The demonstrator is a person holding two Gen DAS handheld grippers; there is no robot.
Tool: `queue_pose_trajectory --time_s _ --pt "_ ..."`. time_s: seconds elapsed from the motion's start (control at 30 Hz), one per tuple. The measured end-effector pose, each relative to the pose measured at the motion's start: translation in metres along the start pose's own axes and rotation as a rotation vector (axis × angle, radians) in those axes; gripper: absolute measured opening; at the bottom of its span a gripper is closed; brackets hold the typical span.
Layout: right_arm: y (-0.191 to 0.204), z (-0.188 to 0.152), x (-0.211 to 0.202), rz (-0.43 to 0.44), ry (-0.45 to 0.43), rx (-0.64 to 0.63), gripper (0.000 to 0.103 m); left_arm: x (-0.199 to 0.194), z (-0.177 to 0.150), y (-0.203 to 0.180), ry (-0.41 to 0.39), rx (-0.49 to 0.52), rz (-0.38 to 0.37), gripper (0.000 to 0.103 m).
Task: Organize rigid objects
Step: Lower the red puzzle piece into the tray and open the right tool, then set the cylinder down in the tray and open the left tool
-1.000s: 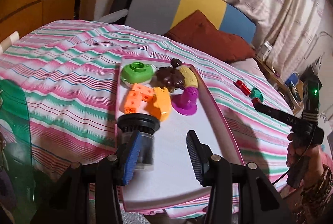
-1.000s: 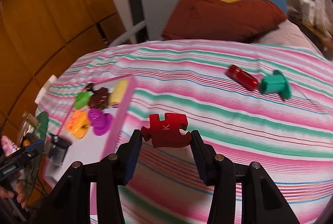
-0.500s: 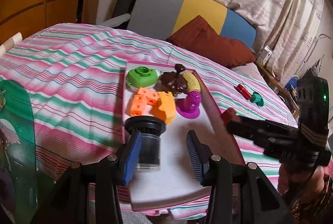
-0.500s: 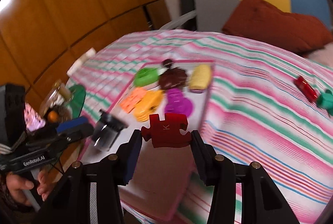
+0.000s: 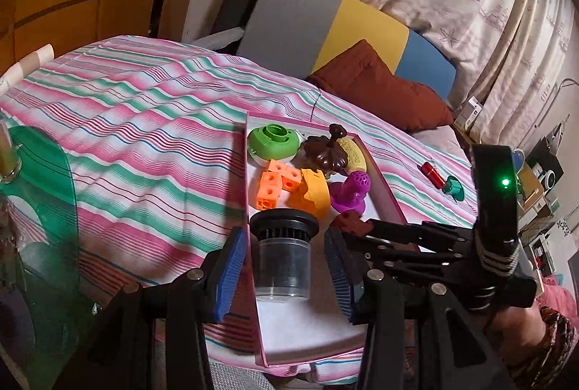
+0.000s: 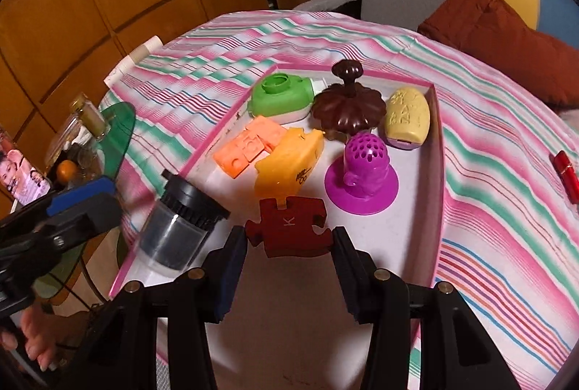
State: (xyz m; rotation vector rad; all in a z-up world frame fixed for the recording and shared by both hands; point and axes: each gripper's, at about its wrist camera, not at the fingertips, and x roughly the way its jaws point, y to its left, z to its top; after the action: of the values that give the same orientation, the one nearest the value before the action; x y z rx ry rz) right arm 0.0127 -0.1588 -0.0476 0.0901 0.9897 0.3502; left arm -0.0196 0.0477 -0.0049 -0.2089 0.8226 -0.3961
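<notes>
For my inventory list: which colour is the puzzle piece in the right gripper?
Dark red puzzle piece, with a letter K; clearest in the right wrist view.

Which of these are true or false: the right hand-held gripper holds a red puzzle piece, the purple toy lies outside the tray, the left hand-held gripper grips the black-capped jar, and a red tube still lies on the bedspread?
1. The right hand-held gripper holds a red puzzle piece. True.
2. The purple toy lies outside the tray. False: it stands inside the tray.
3. The left hand-held gripper grips the black-capped jar. False: the jar stands between its open fingers, apart from both.
4. A red tube lies on the bedspread, outside the tray. True.
</notes>
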Motion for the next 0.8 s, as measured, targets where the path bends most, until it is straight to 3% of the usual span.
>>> queue_pose_trajectory --time_s 0.43,0.8 --pt "-0.012 -0.008 -0.038 0.009 -0.099 0.059 0.052 0.005 -0.002 -0.001 0.014 -0.011 -0.013 0.045" --pt "-0.071 -0.025 -0.065 -0.074 -0.121 0.205 0.055 0.007 -0.002 -0.019 0.029 0.028 -0.042 0.045"
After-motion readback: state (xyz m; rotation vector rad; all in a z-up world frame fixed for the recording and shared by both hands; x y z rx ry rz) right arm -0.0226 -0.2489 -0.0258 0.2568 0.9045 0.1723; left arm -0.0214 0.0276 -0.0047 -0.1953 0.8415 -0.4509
